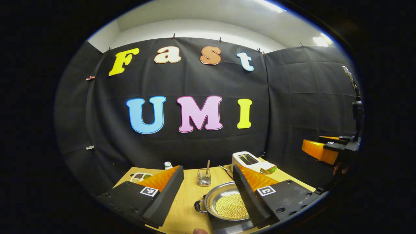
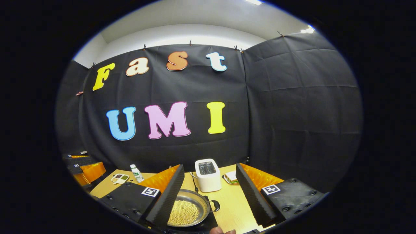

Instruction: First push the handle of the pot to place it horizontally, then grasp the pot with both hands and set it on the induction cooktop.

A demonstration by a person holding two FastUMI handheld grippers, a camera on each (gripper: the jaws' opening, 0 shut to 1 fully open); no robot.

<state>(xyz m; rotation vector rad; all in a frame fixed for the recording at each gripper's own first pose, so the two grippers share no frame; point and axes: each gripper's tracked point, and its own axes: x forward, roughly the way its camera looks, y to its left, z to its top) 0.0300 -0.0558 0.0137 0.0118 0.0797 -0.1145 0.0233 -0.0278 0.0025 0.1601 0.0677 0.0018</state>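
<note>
A steel pot (image 1: 224, 195) holding yellow beans sits low in the left gripper view, on a black induction cooktop (image 1: 227, 227) at the table's near edge. Its black loop handle (image 1: 199, 206) points left; in the right gripper view the pot (image 2: 191, 203) shows its other handle (image 2: 215, 205) pointing right. My left gripper (image 1: 207, 169) hangs open above the pot, touching nothing. My right gripper (image 2: 209, 166) is open too, with the pot below its left finger. The cooktop (image 2: 208, 225) peeks out under the pot.
On the wooden table (image 1: 188, 195) stand a white toaster (image 1: 247, 160), a sandwich on a plate (image 1: 268, 167), a glass cup with a stick (image 1: 204, 177), a small bottle (image 1: 168, 165) and a divided food tray (image 1: 140, 177). The right gripper (image 1: 320, 148) hovers at far right.
</note>
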